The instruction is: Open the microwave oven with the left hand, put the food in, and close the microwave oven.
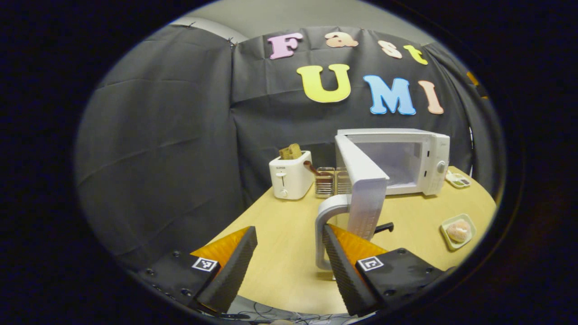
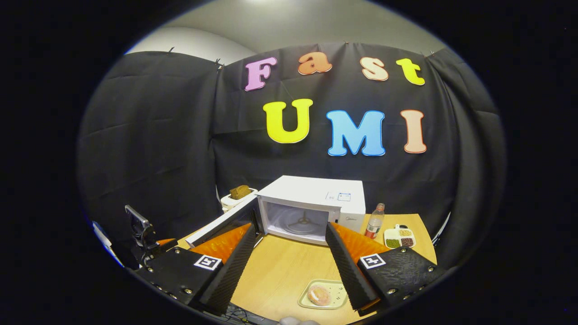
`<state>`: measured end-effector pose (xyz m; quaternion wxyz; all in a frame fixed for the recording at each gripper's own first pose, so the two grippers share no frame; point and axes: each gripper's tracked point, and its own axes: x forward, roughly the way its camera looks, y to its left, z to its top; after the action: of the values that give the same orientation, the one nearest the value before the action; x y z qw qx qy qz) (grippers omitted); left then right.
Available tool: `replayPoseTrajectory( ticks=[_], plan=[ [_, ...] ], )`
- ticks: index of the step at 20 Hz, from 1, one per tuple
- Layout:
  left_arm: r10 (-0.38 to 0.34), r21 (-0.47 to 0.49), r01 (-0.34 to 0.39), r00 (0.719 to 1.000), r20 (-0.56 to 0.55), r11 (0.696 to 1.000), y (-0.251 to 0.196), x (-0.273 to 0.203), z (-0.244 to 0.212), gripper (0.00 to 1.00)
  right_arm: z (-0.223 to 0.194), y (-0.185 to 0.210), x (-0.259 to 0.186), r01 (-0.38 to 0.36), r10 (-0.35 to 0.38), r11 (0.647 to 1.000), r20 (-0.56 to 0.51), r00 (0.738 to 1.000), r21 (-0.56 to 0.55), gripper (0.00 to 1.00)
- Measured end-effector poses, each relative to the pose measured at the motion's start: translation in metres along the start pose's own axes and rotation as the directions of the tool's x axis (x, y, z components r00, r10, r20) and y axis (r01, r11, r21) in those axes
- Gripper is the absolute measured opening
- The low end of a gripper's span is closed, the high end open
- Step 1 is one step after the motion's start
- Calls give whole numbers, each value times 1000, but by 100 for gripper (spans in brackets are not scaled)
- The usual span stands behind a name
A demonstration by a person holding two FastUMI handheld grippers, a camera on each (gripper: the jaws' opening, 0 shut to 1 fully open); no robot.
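Observation:
The white microwave (image 1: 406,158) stands at the back of the wooden table (image 1: 280,253) with its door (image 1: 365,189) swung wide open toward me. My left gripper (image 1: 286,266) is open. The door's curved handle (image 1: 321,234) stands between its fingers, close against the right finger (image 1: 343,266). The food, a round pastry on a pale square plate (image 1: 458,231), lies to the right on the table. In the right gripper view, my right gripper (image 2: 289,266) hangs open above the table. The pastry plate (image 2: 319,294) lies low between its fingers, and the empty microwave cavity (image 2: 298,221) is straight ahead.
A white toaster (image 1: 291,176) with bread in it and a small rack of glass jars (image 1: 332,180) stand left of the microwave. A bottle (image 2: 375,220) and a divided dish of beans (image 2: 399,237) sit to its right. The table's round edge runs near the plate.

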<state>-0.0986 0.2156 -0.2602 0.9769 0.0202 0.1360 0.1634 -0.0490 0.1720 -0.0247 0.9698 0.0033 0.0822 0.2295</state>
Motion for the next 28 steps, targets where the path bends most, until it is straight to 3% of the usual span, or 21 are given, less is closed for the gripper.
replayPoseTrajectory(
  ticks=[4,8,12,15,16,17,19,21,22,28],
  plan=[
    [6,22,-6,999,37,1000,0,-13,21,97,-5,-11,5,14,-13,999,13,1000,-32,96],
    [-3,35,0,997,73,999,-1,-37,53,100,-34,-31,13,30,-32,996,-23,999,-79,96],
    [-13,47,7,992,128,999,-14,-62,101,100,-89,-53,14,35,-49,988,-89,995,-153,96],
    [-12,51,3,984,175,999,-29,-79,145,100,-144,-67,14,-2,-35,971,-147,989,-240,95],
    [-17,51,7,981,193,999,-37,-85,158,95,-165,-72,15,-17,-33,962,-179,983,-271,96],
    [-25,49,16,979,201,999,-46,-90,169,100,-184,-79,15,-33,-27,956,-202,979,-292,96],
    [-30,56,19,978,206,998,-64,-91,184,100,-215,-84,17,-74,1,954,-244,970,-289,96],
    [-51,65,36,972,231,997,-85,-92,201,100,-239,-86,21,-103,21,952,-273,962,-288,96],
    [-69,72,54,969,237,996,-98,-93,207,95,-250,-88,25,-109,19,948,-290,957,-299,96],
    [-198,112,173,941,276,978,-153,-86,251,99,-303,-90,52,-141,24,946,-369,929,-292,96]
  ],
)
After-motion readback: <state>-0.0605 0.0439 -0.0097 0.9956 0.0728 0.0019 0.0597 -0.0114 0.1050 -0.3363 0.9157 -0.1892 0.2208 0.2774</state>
